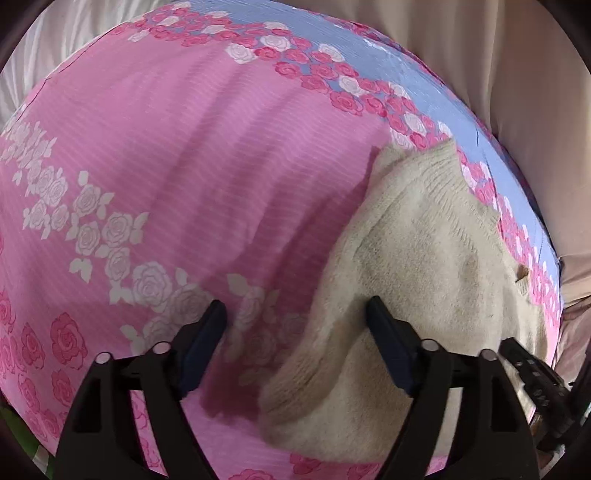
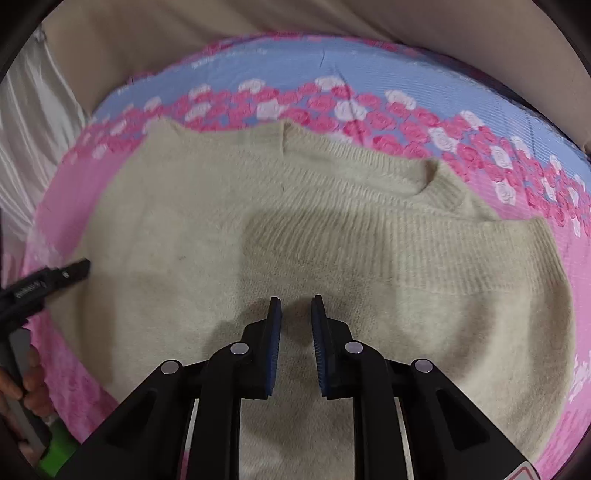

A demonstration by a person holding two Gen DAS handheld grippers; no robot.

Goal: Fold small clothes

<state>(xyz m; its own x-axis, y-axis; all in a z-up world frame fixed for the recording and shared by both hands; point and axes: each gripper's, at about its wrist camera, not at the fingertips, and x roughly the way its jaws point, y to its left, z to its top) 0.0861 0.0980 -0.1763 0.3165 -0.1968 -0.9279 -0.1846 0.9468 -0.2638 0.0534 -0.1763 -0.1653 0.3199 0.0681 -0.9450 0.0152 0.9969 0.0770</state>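
A cream knitted sweater [image 2: 207, 229] lies flat on a pink bedsheet [image 1: 177, 147] printed with roses, its ribbed neckline [image 2: 354, 177] turned toward the sheet's blue border [image 2: 295, 62]. In the right wrist view the garment fills most of the picture, a ribbed band running across it toward the right edge. In the left wrist view only one side of the sweater [image 1: 424, 258] shows, low and to the right, with its ribbed edge just beside the band of pink and white roses.

The right gripper [image 2: 296, 306] points steeply down over the middle of the sweater. Its blue-padded jaws stand narrowly apart, with a slim gap between them and no cloth in it; whether the tips touch the knit cannot be told.

The left gripper [image 1: 295, 310] hangs over the sweater's edge with its jaws spread wide. One finger [image 1: 207, 332] is above bare pink sheet, the other above the cream knit, and nothing is gripped.

In the right wrist view, a tip of the left gripper [image 2: 74, 271] reaches in from the left at the sweater's side, and the person's hand [image 2: 29, 384] holds its handle below. Beige fabric [image 2: 258, 22] lies beyond the sheet's blue border.
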